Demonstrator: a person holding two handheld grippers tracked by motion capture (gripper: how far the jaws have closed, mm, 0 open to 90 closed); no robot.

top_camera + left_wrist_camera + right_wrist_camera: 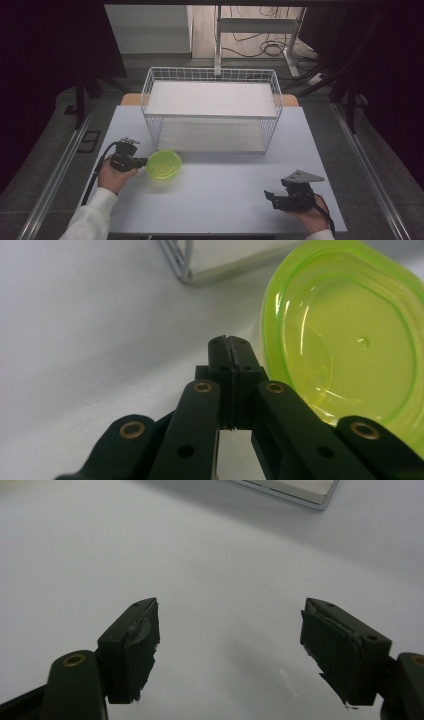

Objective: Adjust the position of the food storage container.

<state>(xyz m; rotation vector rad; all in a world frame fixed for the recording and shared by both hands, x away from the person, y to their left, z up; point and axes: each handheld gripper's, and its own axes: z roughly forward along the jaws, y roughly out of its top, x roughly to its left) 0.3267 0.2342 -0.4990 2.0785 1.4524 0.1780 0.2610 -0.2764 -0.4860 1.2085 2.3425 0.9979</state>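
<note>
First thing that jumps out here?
The bright green bowl on the pale table, at the tip of the left gripper, whose jaws are shut beside the bowl's rim. Behind it stands a white wire basket. The right gripper rests open near the front right.

A translucent lime-green bowl (164, 166) sits on a pale grey-white table (220, 200). Behind it is a white wire-grid basket (211, 76). Both grippers, left (141, 162) and right (269, 196), are black, with brass-coloured rivets on the jaws.
</note>
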